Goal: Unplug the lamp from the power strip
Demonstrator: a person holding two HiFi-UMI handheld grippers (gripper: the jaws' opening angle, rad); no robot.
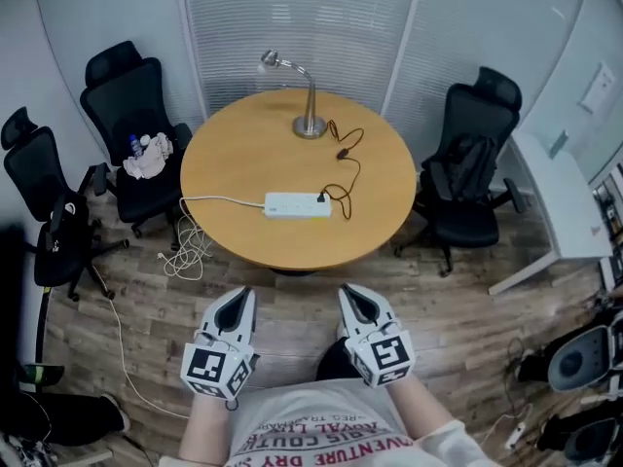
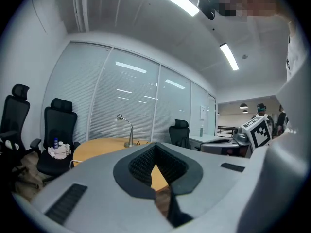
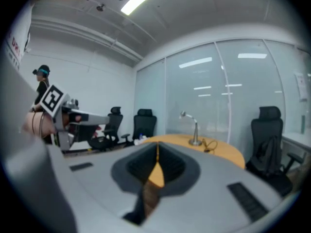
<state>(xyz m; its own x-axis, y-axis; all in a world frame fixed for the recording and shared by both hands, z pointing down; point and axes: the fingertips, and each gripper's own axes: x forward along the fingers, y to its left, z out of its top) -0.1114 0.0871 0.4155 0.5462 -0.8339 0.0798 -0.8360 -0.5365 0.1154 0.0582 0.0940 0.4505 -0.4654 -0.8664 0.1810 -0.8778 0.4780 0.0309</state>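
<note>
A silver gooseneck lamp [image 1: 309, 115] stands at the far side of the round wooden table [image 1: 229, 173]. Its black cord [image 1: 347, 159] runs to a plug [image 1: 325, 198] in the white power strip [image 1: 297, 204] near the table's middle. My left gripper [image 1: 237, 305] and right gripper [image 1: 354, 300] hang side by side over the floor, well short of the table's near edge. Both are shut with nothing between the jaws. The lamp [image 2: 127, 130] shows far off in the left gripper view, and the lamp [image 3: 192, 128] again in the right gripper view.
Black office chairs stand around the table: one with cloths and a bottle [image 1: 136, 134] at the left, another [image 1: 54, 222] further left, one [image 1: 477, 178] at the right. The strip's white cable [image 1: 185, 246] drops to the floor at the left. A white desk [image 1: 560, 207] stands at the right.
</note>
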